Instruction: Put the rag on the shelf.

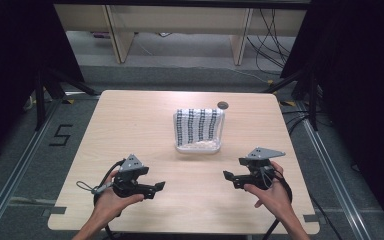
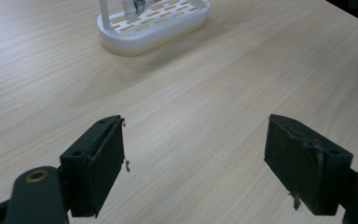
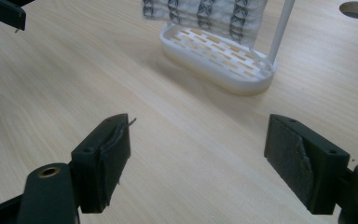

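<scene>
A white, black-patterned cloth point(image 1: 198, 125) draped over a white slotted rack point(image 1: 198, 146) at the worktop's point(image 1: 130, 130) centre, twelve o'clock of both wide-open, empty tools — left tool point(image 1: 157, 187), right tool point(image 1: 228, 176) — looks light and limp, best pinched at its hanging lower edge.

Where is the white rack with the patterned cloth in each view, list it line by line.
High view: the white rack stands mid-table, beyond both grippers, the patterned cloth hanging on it.
Left gripper view: top edge, left of centre.
Right gripper view: upper middle.
Shared landmark: the rack's slotted oval base.
</scene>
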`<control>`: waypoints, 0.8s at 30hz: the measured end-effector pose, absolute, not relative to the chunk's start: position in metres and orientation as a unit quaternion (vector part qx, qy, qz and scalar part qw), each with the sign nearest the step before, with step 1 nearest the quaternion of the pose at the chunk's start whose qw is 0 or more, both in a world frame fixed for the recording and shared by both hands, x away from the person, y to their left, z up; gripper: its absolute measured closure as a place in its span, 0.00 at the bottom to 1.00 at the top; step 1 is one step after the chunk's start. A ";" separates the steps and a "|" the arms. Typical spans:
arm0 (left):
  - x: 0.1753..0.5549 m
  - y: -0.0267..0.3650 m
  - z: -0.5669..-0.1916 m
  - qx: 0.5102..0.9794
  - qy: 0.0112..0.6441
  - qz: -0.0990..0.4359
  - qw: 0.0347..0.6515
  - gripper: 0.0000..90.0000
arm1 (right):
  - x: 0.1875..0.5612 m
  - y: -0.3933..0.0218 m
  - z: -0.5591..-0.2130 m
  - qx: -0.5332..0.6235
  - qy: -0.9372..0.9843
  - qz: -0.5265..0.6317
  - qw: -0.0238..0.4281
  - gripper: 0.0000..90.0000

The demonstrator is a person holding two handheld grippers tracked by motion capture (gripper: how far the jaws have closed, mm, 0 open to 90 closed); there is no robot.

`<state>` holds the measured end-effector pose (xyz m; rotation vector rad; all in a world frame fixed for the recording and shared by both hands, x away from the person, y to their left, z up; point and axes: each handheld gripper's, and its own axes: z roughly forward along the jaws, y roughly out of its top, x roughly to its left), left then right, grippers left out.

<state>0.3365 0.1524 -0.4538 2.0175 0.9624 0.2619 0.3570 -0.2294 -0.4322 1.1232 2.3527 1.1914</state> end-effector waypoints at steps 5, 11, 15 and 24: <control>0.332 0.153 -0.458 0.811 0.384 0.104 0.429 0.21 | 0.351 -0.230 -0.440 0.393 0.815 0.406 0.129 0.26; 0.326 0.155 -0.466 0.813 0.383 0.103 0.425 0.21 | 0.345 -0.229 -0.453 0.394 0.817 0.403 0.122 0.26; 0.321 0.158 -0.472 0.816 0.383 0.108 0.419 0.21 | 0.342 -0.229 -0.460 0.398 0.819 0.395 0.124 0.26; 0.307 0.163 -0.485 0.825 0.373 0.125 0.406 0.21 | 0.332 -0.226 -0.477 0.391 0.832 0.375 0.125 0.25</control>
